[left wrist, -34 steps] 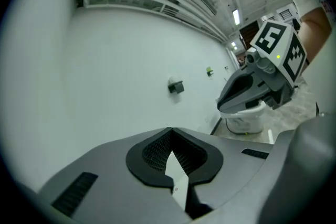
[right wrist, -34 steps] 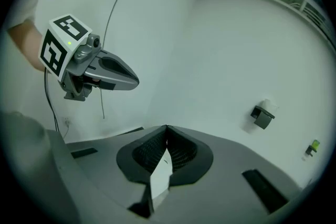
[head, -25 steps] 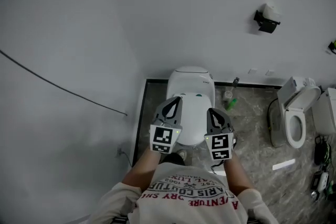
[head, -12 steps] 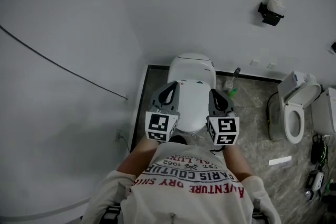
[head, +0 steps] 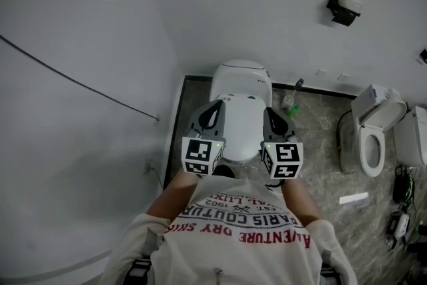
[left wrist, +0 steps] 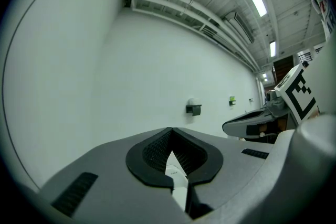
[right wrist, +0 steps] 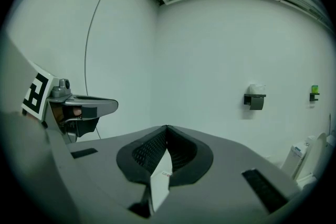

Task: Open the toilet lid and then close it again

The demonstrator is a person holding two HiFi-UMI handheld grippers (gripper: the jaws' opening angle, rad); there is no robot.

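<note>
Both grippers are up by the toilet (head: 240, 77), one on each side. The left gripper (head: 213, 115) has its jaws pressed together with nothing in them. The right gripper (head: 272, 119) is the same, closed and empty. Between them the toilet lid (head: 241, 123) lies down flat, at the back-left corner of the floor (head: 320, 137). Whether either gripper touches the lid, I cannot tell.

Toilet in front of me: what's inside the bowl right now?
Nothing inside can be seen: the white toilet lid lies shut over the bowl and hides whatever is beneath it. Only the lid's top and the rear housing behind it show.
</note>
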